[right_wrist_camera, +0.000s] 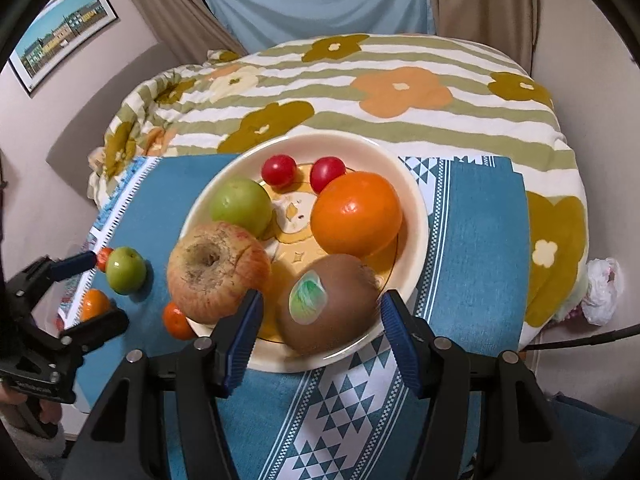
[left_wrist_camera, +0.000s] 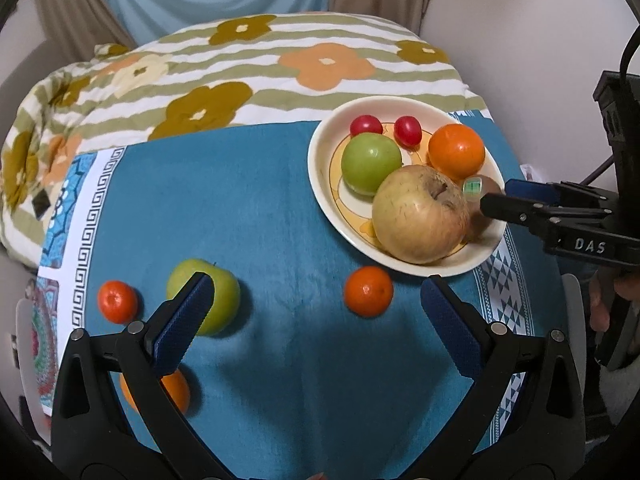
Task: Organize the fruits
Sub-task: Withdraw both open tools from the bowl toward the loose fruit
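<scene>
While the right tongs (right_wrist_camera: 320, 316) sit at the near edge of the plate (right_wrist_camera: 416, 208), their two blue pads stand on each side of the kiwi (right_wrist_camera: 332, 308). There looks to be a small gap on both sides, so I think they are partly open and not squeezing it. The kiwi lies in the plate at about 6 o'clock, with the big apple (right_wrist_camera: 216, 272) at 8 o'clock and the big orange (right_wrist_camera: 356, 212) at 1 o'clock.

To do this step well, I think the right tongs should back off slowly, so a pad does not bump the kiwi or the apple and roll them out.

The left tongs (left_wrist_camera: 316, 312) are wide open and hold nothing. They point steeply down at the blue cloth (left_wrist_camera: 260, 208). A small orange (left_wrist_camera: 368, 290) lies between the pads, nearer the right one, at about 7 o'clock from the plate. A green apple (left_wrist_camera: 224, 296) peeks out behind the left pad, and another little orange (left_wrist_camera: 118, 300) is farther left. I think the small orange is the next fruit, so the left tongs should center on it before closing.
</scene>
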Demonstrator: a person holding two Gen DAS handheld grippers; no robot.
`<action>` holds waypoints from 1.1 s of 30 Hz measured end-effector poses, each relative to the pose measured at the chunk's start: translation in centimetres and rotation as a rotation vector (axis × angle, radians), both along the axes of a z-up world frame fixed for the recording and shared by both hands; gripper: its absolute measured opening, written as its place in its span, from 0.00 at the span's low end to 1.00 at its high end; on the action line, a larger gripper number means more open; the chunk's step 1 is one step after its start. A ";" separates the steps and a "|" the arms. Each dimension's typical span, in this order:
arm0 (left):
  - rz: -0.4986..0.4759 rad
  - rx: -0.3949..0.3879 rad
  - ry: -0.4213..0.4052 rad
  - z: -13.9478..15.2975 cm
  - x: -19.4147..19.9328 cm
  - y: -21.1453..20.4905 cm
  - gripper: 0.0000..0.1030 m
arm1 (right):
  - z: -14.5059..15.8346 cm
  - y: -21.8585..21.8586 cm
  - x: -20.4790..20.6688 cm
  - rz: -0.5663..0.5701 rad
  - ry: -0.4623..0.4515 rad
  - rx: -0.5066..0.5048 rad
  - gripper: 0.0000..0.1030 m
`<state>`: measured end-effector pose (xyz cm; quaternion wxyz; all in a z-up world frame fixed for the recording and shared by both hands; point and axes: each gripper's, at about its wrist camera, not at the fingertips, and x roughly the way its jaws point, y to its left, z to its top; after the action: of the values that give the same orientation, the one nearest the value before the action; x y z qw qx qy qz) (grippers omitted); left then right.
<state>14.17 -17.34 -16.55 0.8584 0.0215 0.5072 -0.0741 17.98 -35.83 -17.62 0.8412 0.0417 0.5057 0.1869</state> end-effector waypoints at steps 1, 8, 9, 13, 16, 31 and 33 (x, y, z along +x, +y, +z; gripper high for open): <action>0.000 0.000 0.000 0.0 0.0 0.0 1.00 | 0.2 -0.1 -0.1 -0.004 -0.005 -0.002 0.57; -0.005 0.002 -0.019 0.8 -0.5 -0.3 1.00 | 1.6 -0.8 -0.9 -0.026 -0.073 0.005 0.95; -0.006 0.004 -0.025 1.1 -0.6 -0.3 1.00 | 1.8 -0.8 -1.0 -0.030 -0.083 -0.001 0.95; -0.004 0.020 -0.057 2.2 -1.2 -0.6 1.00 | 2.7 -1.3 -1.5 -0.052 -0.111 -0.003 0.95; 0.006 0.027 -0.076 3.3 -1.7 -0.5 1.00 | 3.3 -1.5 -1.8 -0.059 -0.128 -0.007 0.95; 0.109 0.063 -0.137 7.9 -8.0 6.7 1.00 | 7.3 1.3 -5.7 -0.042 -0.151 -0.065 0.95; 0.108 0.066 -0.145 8.3 -8.9 8.2 1.00 | 7.8 2.2 -6.5 -0.043 -0.152 -0.048 0.95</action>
<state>5.31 -9.09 -8.21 0.8944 0.0275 0.4464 -0.0093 11.50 -33.64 -9.82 0.8817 0.0183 0.4437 0.1592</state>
